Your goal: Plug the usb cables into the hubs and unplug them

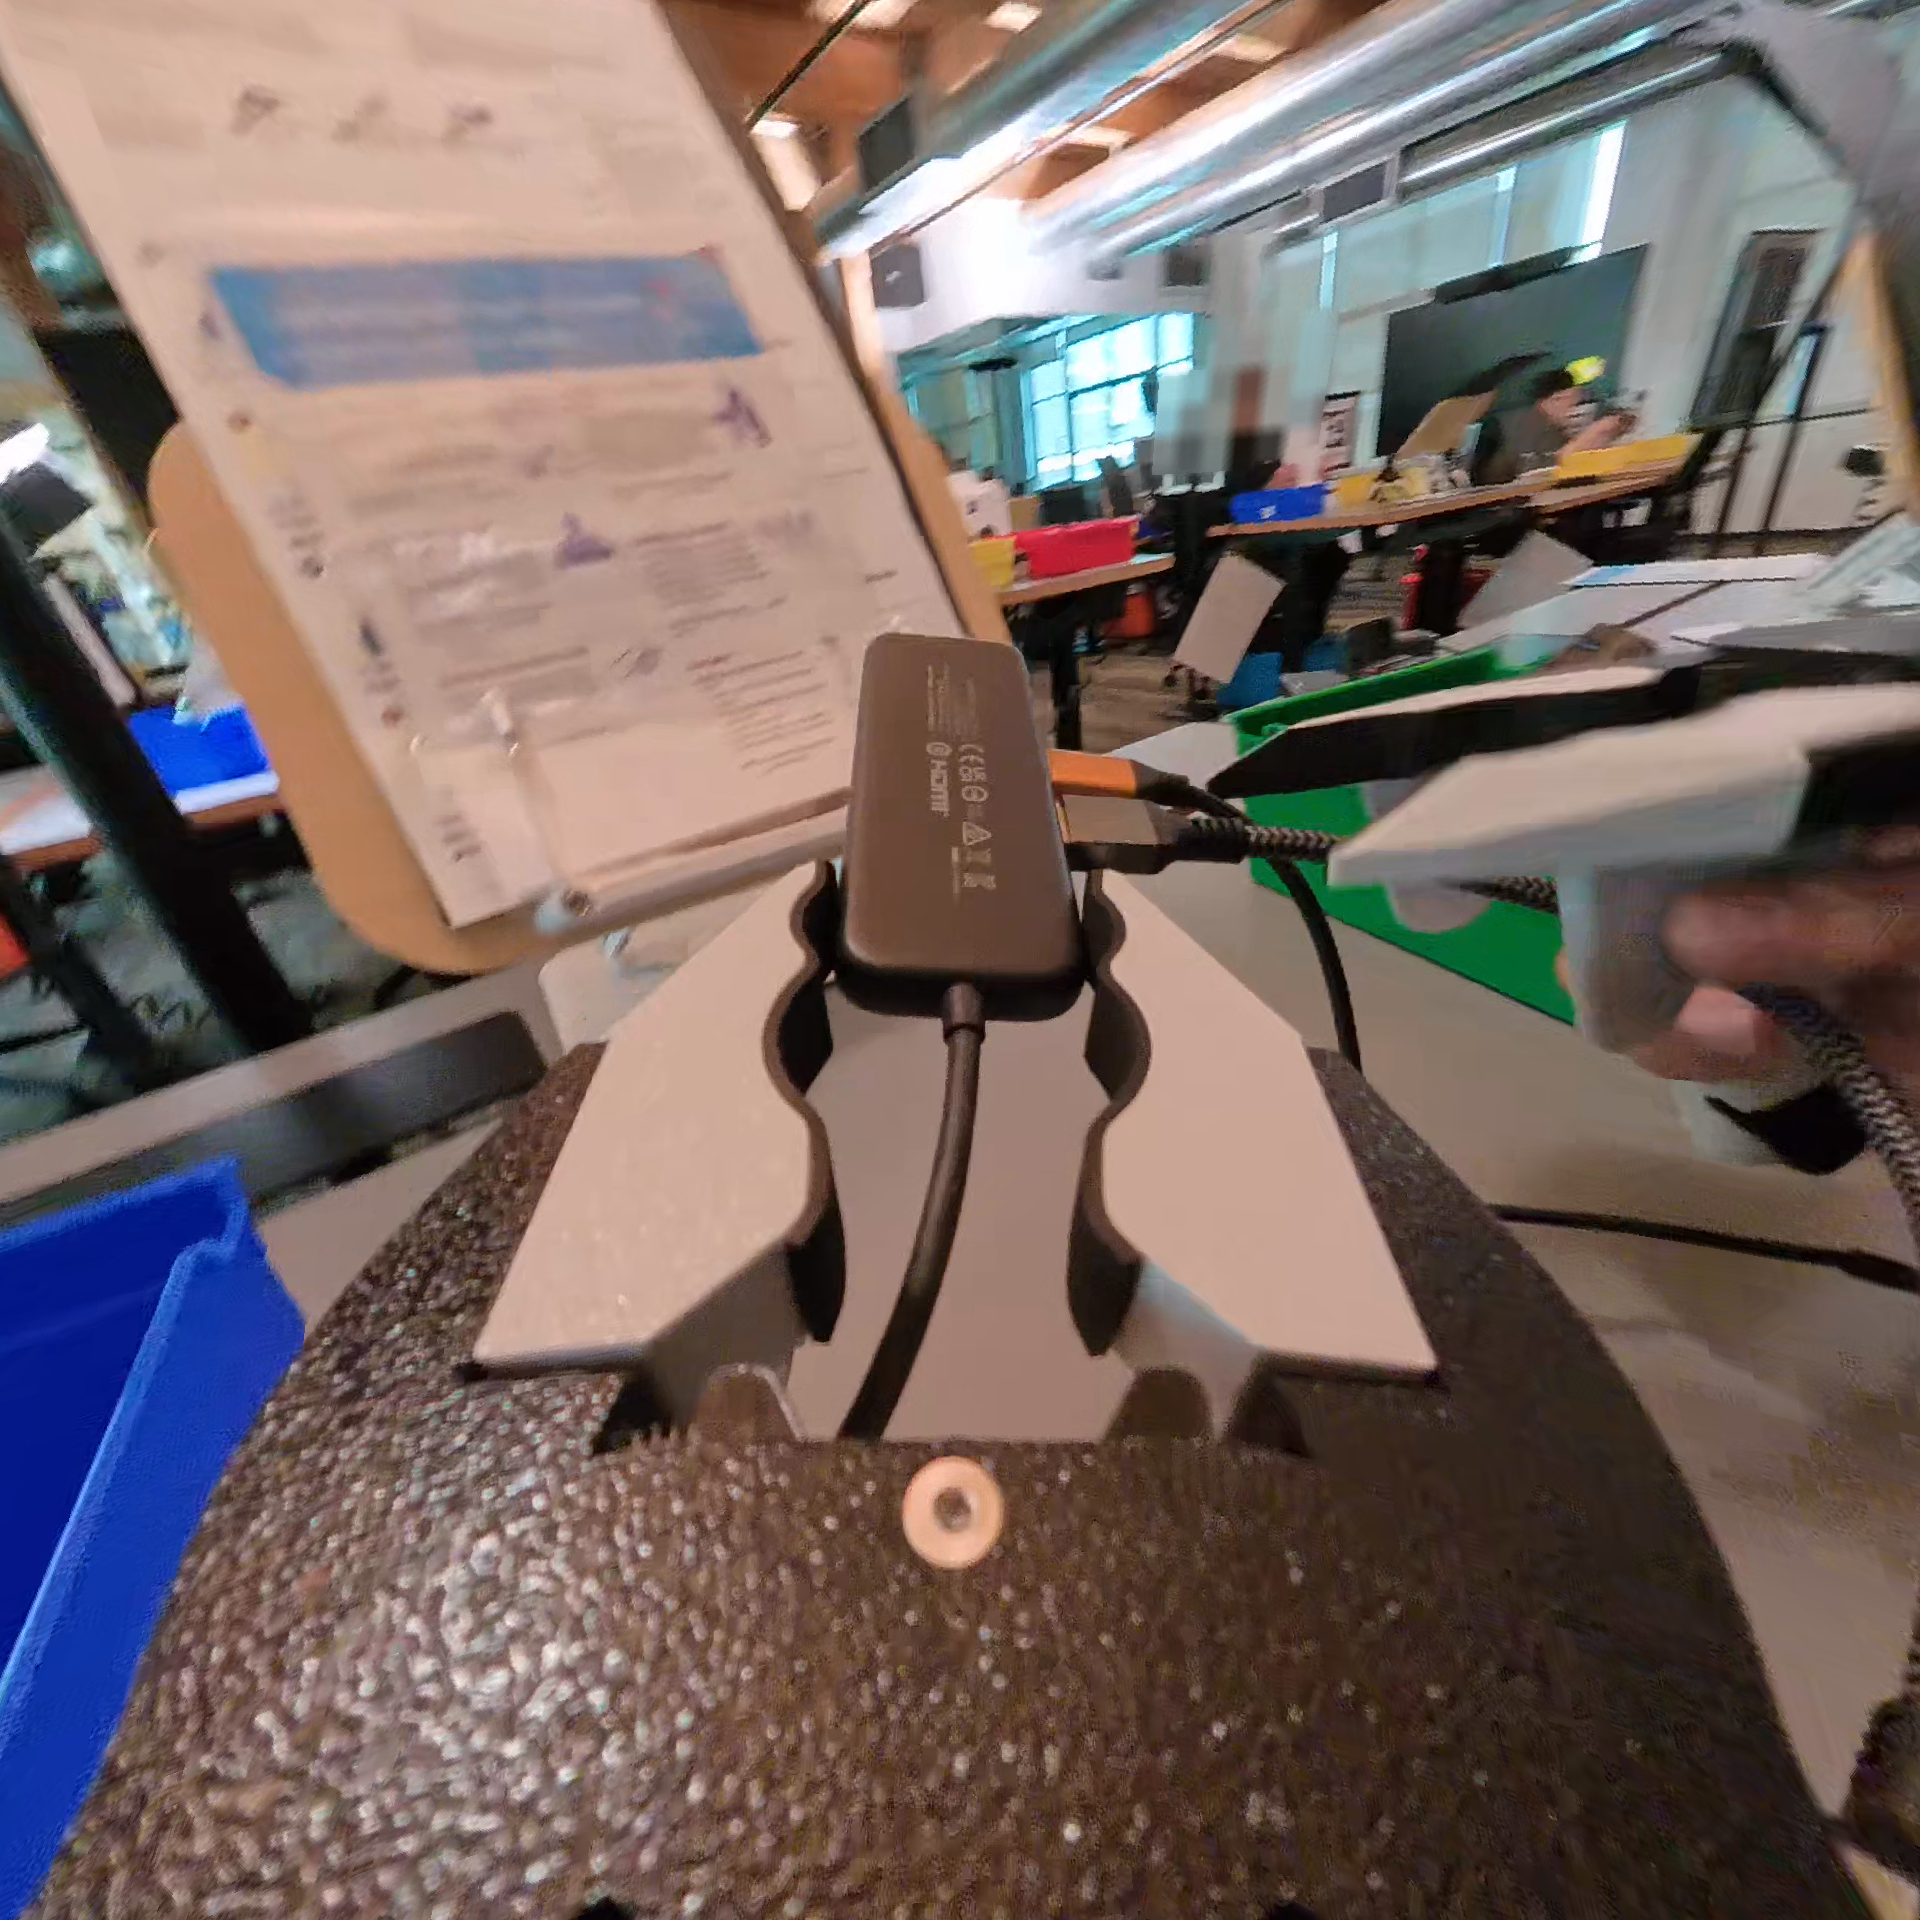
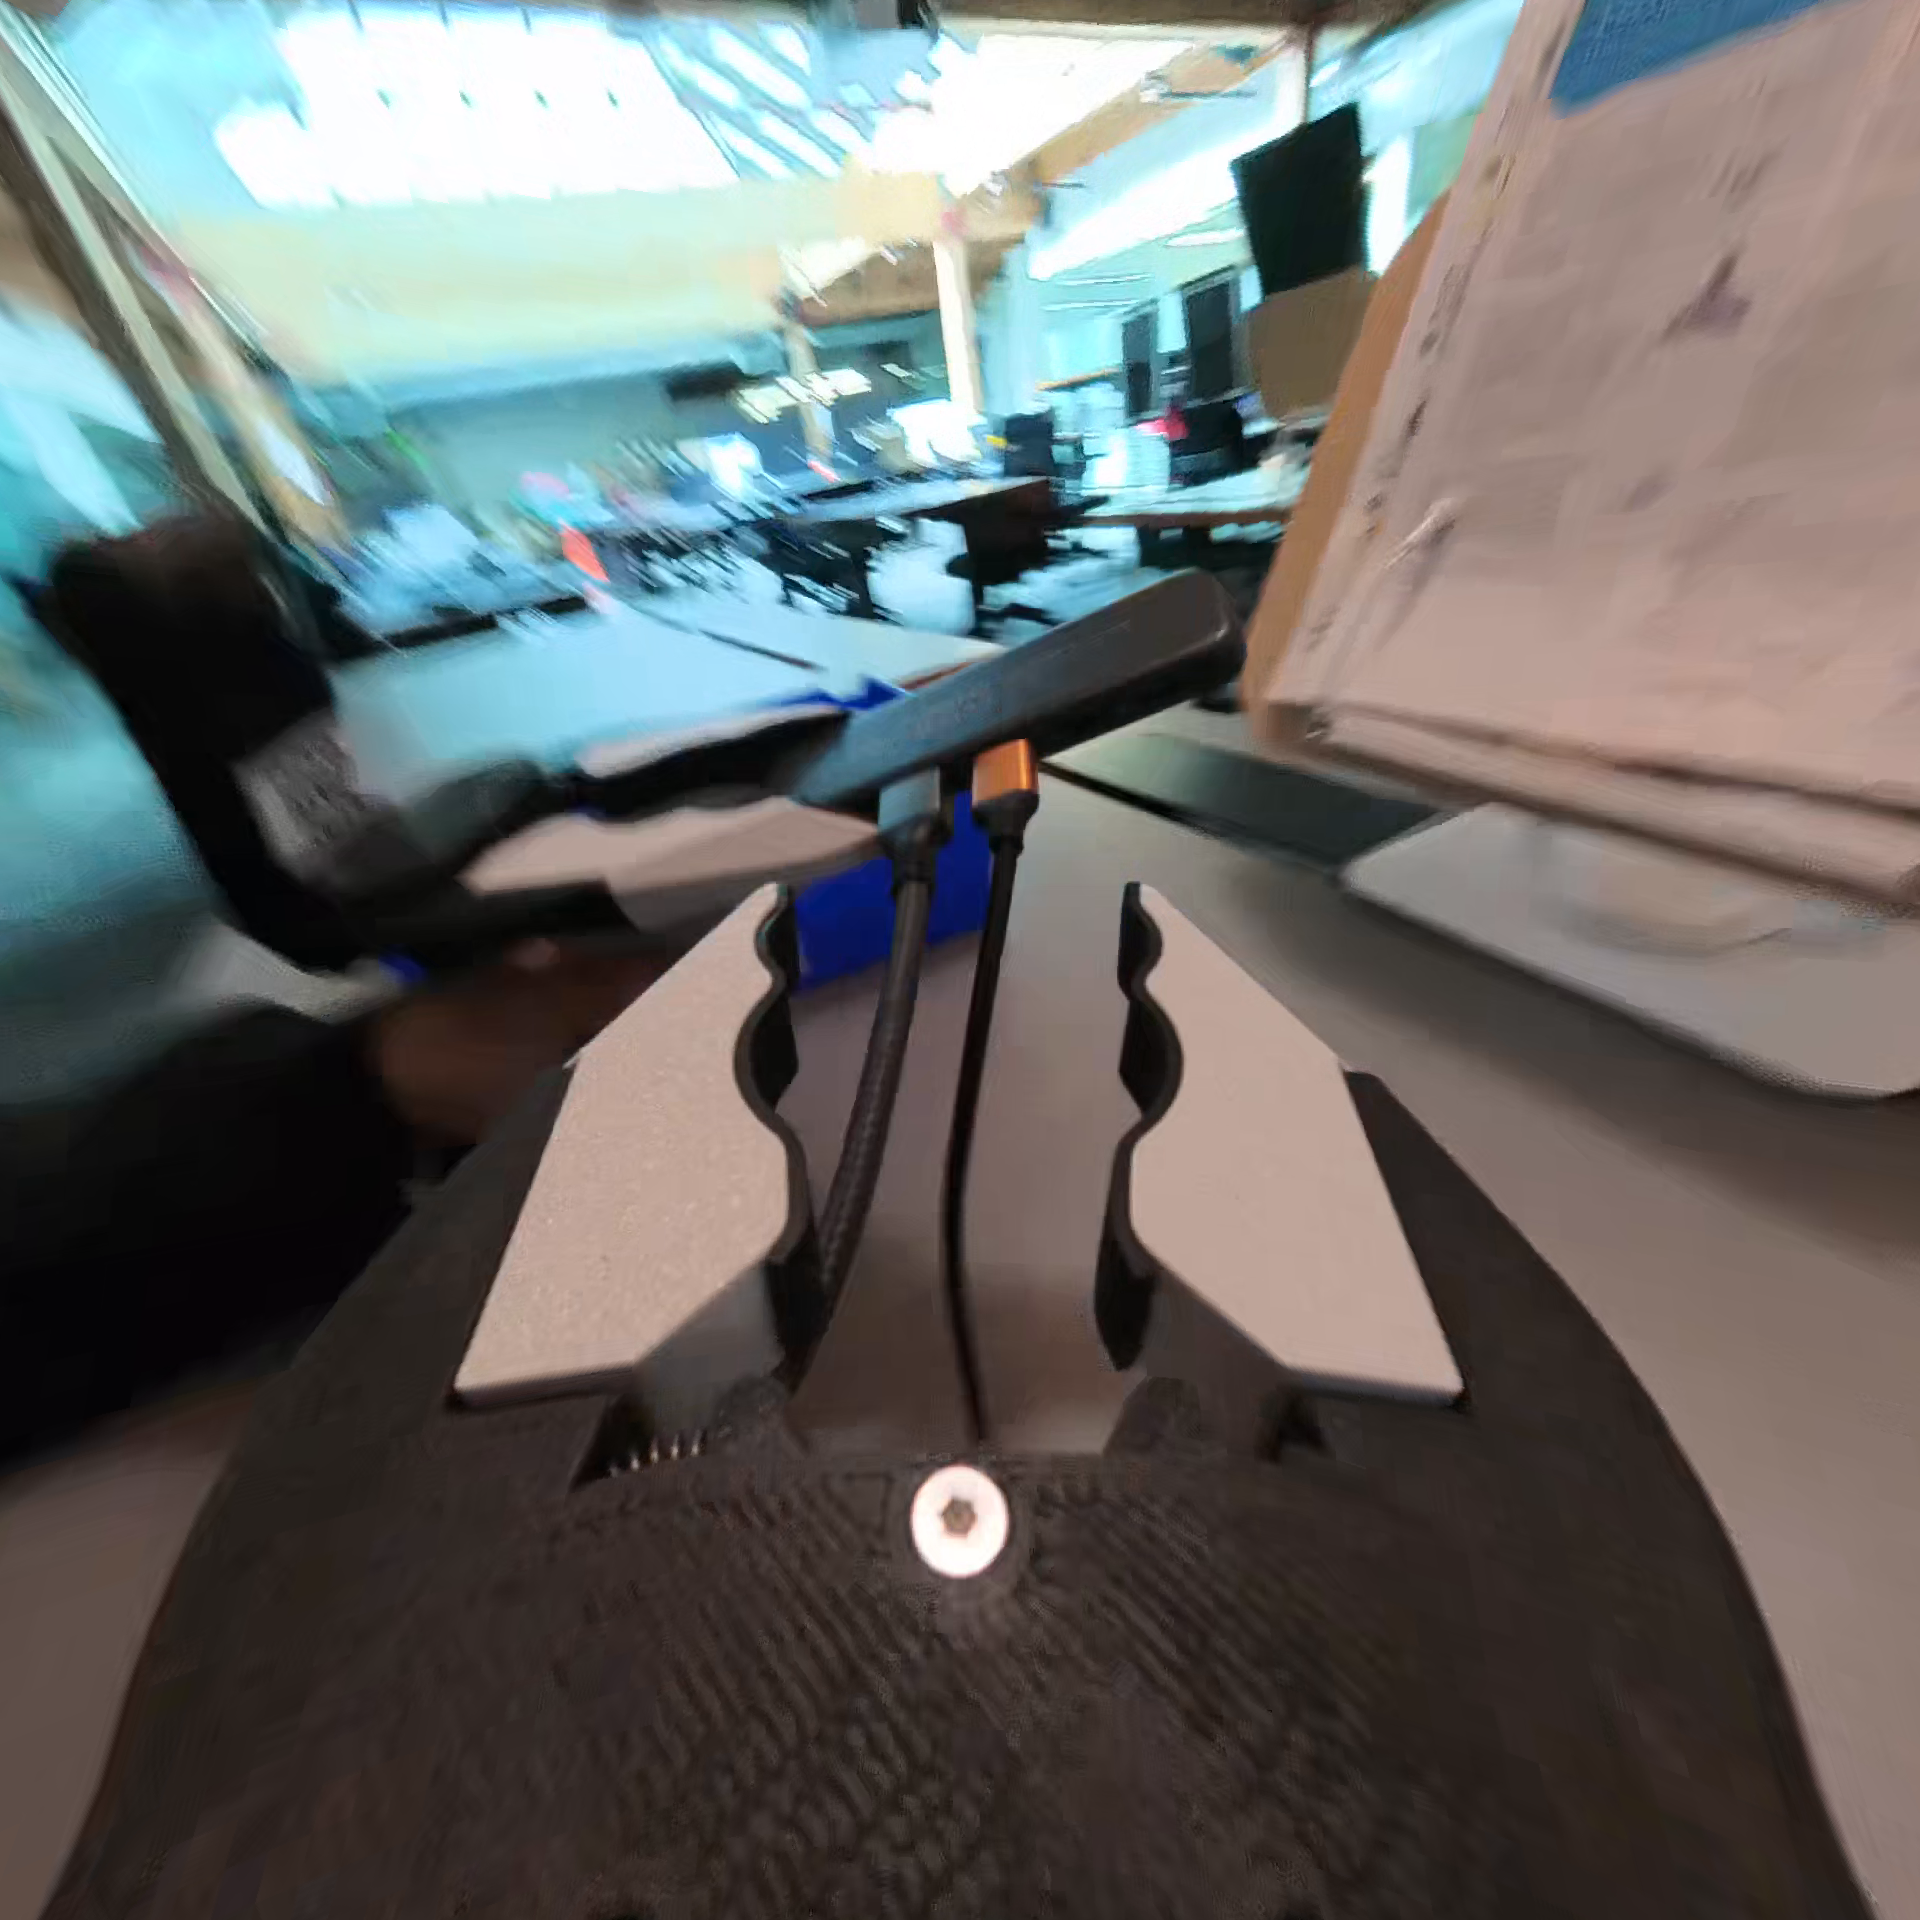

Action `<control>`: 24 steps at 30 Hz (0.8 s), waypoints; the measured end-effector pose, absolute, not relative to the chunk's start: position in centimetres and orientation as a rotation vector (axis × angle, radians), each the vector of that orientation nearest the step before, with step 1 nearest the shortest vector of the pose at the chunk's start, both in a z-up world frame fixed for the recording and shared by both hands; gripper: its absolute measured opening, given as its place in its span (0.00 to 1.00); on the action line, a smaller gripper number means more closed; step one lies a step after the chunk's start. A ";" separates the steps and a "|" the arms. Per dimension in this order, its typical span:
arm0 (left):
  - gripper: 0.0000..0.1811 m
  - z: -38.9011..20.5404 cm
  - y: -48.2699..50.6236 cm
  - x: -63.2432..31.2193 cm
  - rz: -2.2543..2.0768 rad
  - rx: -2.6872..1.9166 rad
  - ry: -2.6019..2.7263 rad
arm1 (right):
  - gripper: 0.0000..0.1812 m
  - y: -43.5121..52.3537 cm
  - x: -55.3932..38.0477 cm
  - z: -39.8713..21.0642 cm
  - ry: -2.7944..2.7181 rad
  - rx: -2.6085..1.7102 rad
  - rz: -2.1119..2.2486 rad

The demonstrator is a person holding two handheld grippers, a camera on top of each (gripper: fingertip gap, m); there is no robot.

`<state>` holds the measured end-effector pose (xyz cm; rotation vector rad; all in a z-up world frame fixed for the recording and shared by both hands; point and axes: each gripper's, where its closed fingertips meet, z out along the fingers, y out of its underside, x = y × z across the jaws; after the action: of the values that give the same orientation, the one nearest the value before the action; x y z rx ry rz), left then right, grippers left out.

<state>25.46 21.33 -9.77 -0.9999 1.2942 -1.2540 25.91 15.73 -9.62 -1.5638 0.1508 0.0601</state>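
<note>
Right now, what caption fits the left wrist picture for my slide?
Left tongs grip a dark hub with an orange plug and a grey plug in its side.

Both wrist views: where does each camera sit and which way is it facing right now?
Left wrist view: on the left gripper, looking along its fingers clamped on the hub; right gripper and a hand at right.
Right wrist view: on the open right gripper, facing the hub's ports; left gripper at left.
Shared: hub, orange plug, grey plug.
</note>
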 end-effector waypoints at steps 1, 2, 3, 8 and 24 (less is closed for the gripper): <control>0.25 -10.1 21.6 25.6 -1.244 -1.038 1.289 | 0.32 15.9 25.9 -9.9 0.082 -1.583 -0.095; 0.25 -10.3 21.8 25.7 -1.238 -1.069 1.285 | 0.30 16.1 25.7 -10.0 0.013 -1.585 -0.209; 0.25 -10.6 21.9 25.7 -1.226 -1.090 1.281 | 0.27 16.4 25.2 -10.2 -0.045 -1.584 -0.273; 0.25 -11.4 21.5 25.9 -1.175 -1.075 1.306 | 0.16 16.7 24.9 -10.5 -0.088 -1.577 -0.340; 0.25 -11.5 20.9 26.1 -1.290 -1.115 1.322 | 0.04 17.2 25.8 -11.3 0.019 -1.655 -0.327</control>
<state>26.13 20.87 -11.46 -1.1151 1.3216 -1.2902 25.78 17.19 -11.30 -1.6546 0.0189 -0.3273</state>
